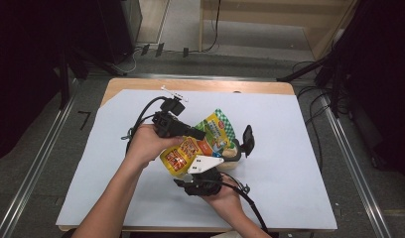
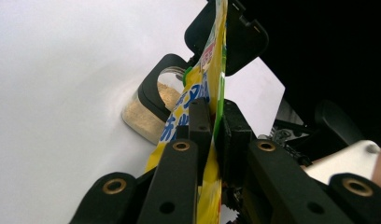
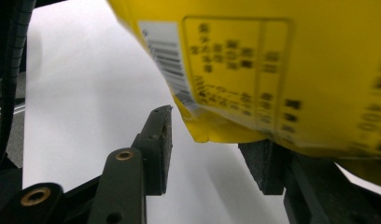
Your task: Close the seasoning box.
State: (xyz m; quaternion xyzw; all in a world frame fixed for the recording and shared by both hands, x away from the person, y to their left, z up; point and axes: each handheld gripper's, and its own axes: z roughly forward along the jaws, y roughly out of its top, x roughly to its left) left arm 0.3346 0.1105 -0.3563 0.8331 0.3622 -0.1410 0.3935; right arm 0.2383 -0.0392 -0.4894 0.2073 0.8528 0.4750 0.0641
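Just beside the open-lidded jar (image 1: 233,151), yellow pouch (image 1: 190,148) clamped in left gripper (image 2: 215,126), right gripper (image 3: 212,149) agape beneath

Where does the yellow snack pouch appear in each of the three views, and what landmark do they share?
High view: the yellow pouch lies mid-table, between the two hands, above the white table sheet.
Left gripper view: it runs edge-on up the centre, pinched by the left gripper.
Right gripper view: its printed back covers the upper right, above the open right gripper.
Shared landmark: the white table sheet.
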